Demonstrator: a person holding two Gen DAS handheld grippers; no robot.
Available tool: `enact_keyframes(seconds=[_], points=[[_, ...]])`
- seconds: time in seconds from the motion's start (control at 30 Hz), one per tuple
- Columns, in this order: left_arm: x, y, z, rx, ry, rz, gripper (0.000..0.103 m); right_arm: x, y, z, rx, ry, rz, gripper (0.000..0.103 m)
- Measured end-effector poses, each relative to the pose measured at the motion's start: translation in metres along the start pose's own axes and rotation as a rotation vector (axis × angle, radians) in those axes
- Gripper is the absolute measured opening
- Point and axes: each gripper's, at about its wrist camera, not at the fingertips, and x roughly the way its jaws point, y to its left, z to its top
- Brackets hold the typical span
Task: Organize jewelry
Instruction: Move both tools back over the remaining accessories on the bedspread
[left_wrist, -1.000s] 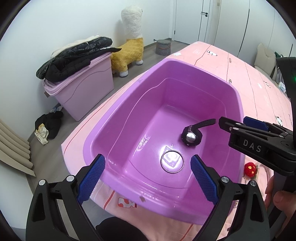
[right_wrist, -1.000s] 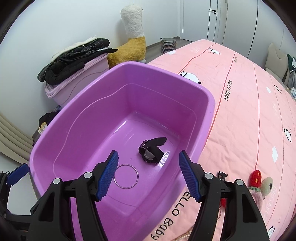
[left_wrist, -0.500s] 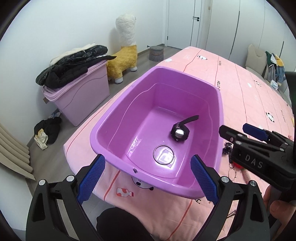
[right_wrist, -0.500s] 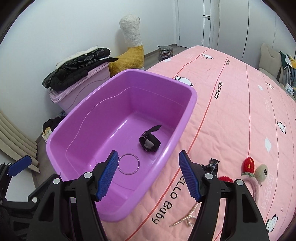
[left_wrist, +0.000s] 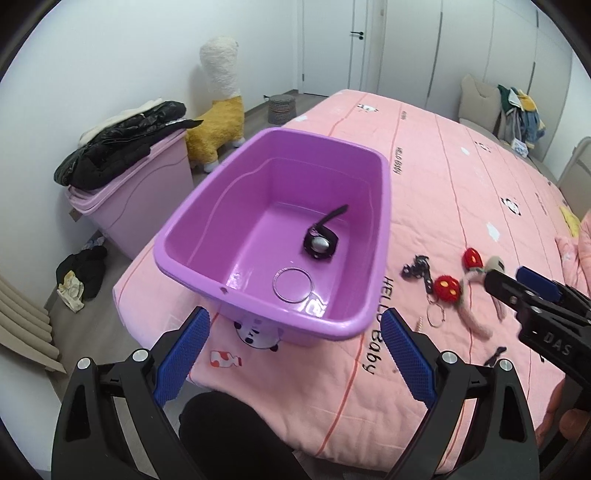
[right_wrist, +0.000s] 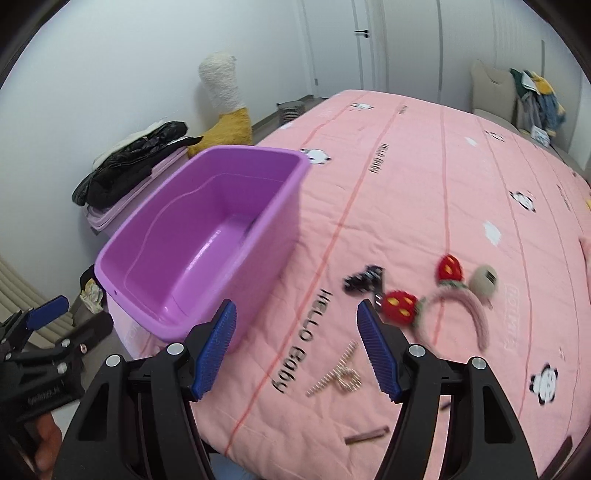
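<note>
Reaching for loose jewelry: the right gripper (right_wrist: 295, 347) hangs over the pink bedspread (right_wrist: 424, 206) with jaws apart and nothing between them; the left gripper (left_wrist: 293, 354) is likewise open and empty, near the purple tub (left_wrist: 380, 236). The tub holds a watch (left_wrist: 320, 244) and a bangle (left_wrist: 293, 285). A beaded hair clip (right_wrist: 338, 373), a black clip (right_wrist: 364, 282) and a pink headband (right_wrist: 448, 302) lie outside it on the bedspread. Risk: the flat hair clip may slip from the pads, or the jaws may pinch the soft quilt with it.
</note>
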Motion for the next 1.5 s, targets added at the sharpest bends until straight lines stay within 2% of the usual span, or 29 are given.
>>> enact_keyframes(seconds=[0.43,0.73,1.1,1.33,1.5], points=[[0.024,-0.071,-0.044,0.123,0.073,-0.111,0.092,-0.059,-0.122,-0.112,0.268,0.021,-0.187,0.065],[0.052,-0.107,-0.066,0.172,0.120,-0.121,0.092,-0.061,-0.170,-0.156,0.396,0.040,-0.222,0.065],[0.078,-0.136,-0.095,0.247,0.161,-0.120,0.092,-0.049,-0.179,-0.209,0.464,0.098,-0.202,0.065],[0.091,-0.166,-0.123,0.355,0.180,-0.149,0.092,-0.035,-0.165,-0.246,0.493,0.148,-0.174,0.065],[0.102,-0.182,-0.139,0.420,0.187,-0.177,0.092,-0.029,-0.157,-0.263,0.508,0.164,-0.185,0.065]])
